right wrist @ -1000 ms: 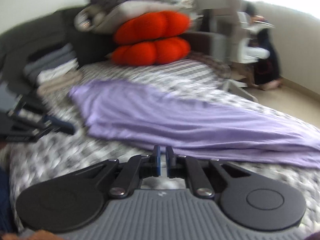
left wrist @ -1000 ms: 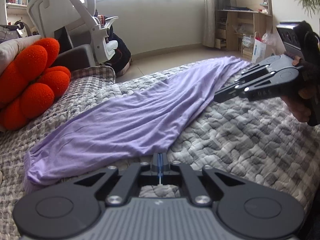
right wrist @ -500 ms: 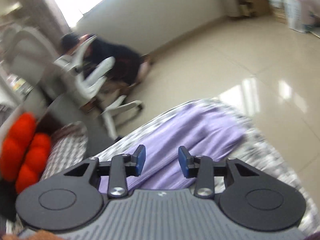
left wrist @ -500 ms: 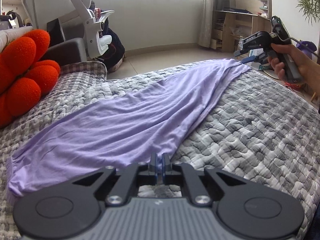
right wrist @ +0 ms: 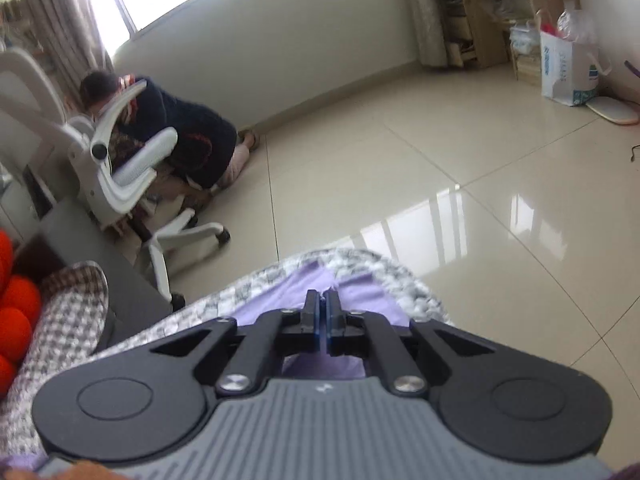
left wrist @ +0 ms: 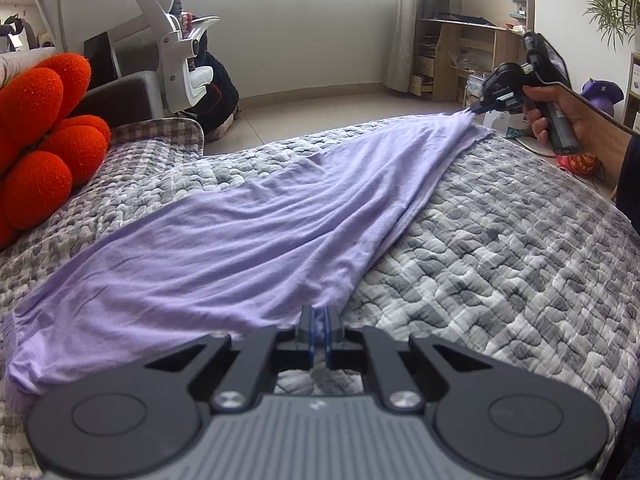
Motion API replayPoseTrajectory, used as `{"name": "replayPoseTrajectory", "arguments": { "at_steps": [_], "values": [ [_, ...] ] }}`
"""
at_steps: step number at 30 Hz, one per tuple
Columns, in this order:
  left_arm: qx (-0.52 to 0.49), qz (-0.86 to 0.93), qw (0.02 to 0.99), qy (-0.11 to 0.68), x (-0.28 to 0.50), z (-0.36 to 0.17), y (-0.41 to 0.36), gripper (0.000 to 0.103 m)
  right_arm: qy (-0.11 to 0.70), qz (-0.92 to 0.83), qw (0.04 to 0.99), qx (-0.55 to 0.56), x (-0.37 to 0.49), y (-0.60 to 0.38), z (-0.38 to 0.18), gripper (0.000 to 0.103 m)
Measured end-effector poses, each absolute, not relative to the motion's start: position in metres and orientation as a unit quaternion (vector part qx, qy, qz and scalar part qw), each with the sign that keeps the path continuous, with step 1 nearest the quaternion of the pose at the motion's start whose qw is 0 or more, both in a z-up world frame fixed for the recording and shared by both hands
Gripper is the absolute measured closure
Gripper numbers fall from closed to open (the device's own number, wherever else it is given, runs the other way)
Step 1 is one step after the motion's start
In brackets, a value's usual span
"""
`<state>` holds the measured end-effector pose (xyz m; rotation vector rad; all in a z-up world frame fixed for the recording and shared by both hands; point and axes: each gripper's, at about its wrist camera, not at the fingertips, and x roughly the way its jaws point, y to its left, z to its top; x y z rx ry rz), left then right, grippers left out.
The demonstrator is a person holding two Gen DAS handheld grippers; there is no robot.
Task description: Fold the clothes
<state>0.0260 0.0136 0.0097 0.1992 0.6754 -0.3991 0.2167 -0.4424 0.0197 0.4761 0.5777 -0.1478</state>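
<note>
Lilac garment [left wrist: 256,248] found spread lengthwise across grey-and-white quilted bed cover [left wrist: 500,256], wrinkled, drawn into a taut diagonal between both tools. Left hand-held gripper [left wrist: 319,330] clenched on the near edge of the garment, jaws pressed together with a strip of fabric pinched between the blue pads. Right hand-held gripper [left wrist: 478,109] noted at the far corner of the bed, held in a hand [left wrist: 560,116], likewise clamped on the opposite end of the garment, cloth gathered to a point at its tip. Confirmed from right wrist view: right hand-held gripper [right wrist: 322,318] with jaws closed, lilac fabric [right wrist: 316,292] beneath and between them, bed edge just beyond, glossy tiled floor [right wrist: 440,184] past that. Orange lobed cushion [left wrist: 44,136] resting at the left of the bed, clear of the garment. White office chair [right wrist: 120,160] standing on the floor beside the bed, with a person in dark clothing [right wrist: 188,136] crouched behind it near the wall.
</note>
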Motion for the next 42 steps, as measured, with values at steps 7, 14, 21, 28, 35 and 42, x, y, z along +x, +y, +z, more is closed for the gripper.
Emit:
{"name": "replayPoseTrajectory", "arguments": {
  "at_steps": [7,14,21,28,35,42],
  "values": [
    [0.090,-0.214,0.913,0.335,0.027,0.011,0.019,0.097,0.313,-0.091,0.927,0.184,0.222,-0.450,-0.003,0.100],
    [0.078,-0.234,0.912,0.329,0.026,0.021,0.027,0.095,0.268,-0.078,0.938,0.206,0.213,-0.450,0.008,0.100],
    [0.044,-0.245,0.908,0.337,0.036,0.017,0.032,0.077,0.309,-0.093,0.930,0.176,0.222,-0.449,-0.004,0.100],
    [0.020,-0.218,0.915,0.340,0.045,0.020,0.037,0.055,0.306,-0.077,0.932,0.177,0.219,-0.443,-0.005,0.092],
    [-0.011,-0.151,0.930,0.335,0.047,0.026,0.044,0.043,0.286,-0.012,0.947,0.145,0.190,-0.403,0.011,0.087],
    [-0.036,-0.144,0.928,0.341,0.061,0.024,0.044,0.043,0.307,0.144,0.939,0.063,0.172,-0.328,0.006,0.068]
  ]
}}
